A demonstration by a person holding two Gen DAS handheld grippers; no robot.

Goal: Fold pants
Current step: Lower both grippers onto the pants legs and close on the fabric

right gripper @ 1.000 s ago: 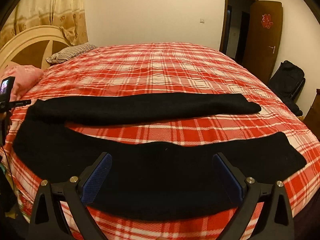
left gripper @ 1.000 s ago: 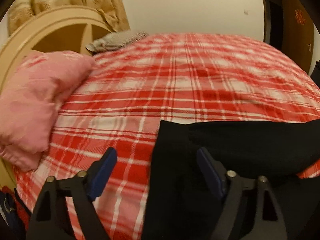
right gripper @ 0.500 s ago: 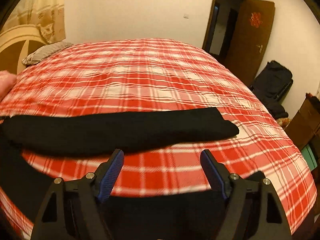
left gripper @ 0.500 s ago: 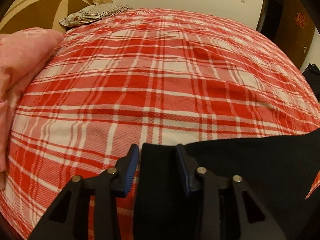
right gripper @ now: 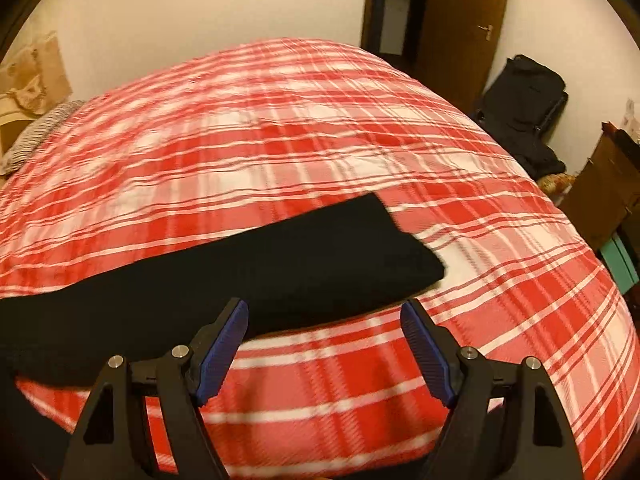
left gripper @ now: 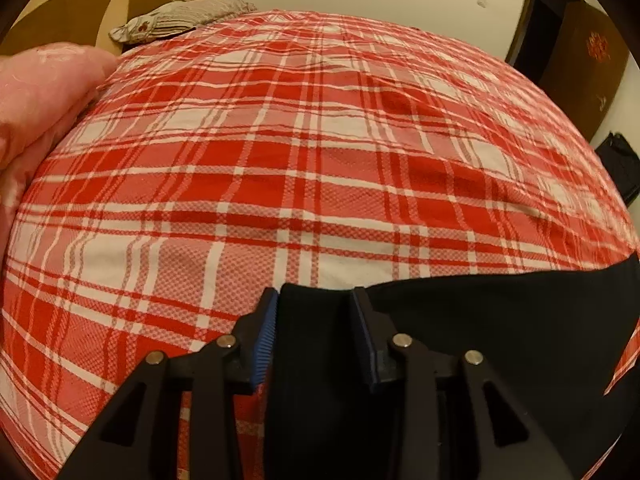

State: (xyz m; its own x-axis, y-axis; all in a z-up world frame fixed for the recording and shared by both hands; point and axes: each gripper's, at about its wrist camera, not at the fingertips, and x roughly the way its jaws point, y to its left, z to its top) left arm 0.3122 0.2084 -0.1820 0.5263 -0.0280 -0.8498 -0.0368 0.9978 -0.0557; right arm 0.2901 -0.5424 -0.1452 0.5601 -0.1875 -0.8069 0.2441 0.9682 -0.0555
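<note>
Pants (left gripper: 460,340) corner between left hand-held gripper (left gripper: 316,336) fingers on plaid bed (left gripper: 320,140)

The black fabric pants (left gripper: 460,340) run off the right and bottom edges of the left wrist view, so their full extent cannot be seen there. The corner of cloth between the blue-padded fingers (left gripper: 264,344) of the left gripper (left gripper: 316,340) continues down behind the black gripper frame. In the right wrist view the pants leg (right gripper: 224,268) is cut off at the left edge, and the red-and-white plaid bedspread (right gripper: 304,128) is smeared by motion blur. The pink pillow (left gripper: 36,108) is cropped at the left. The right gripper (right gripper: 324,344) frame hides the bedspread's near edge.
</note>
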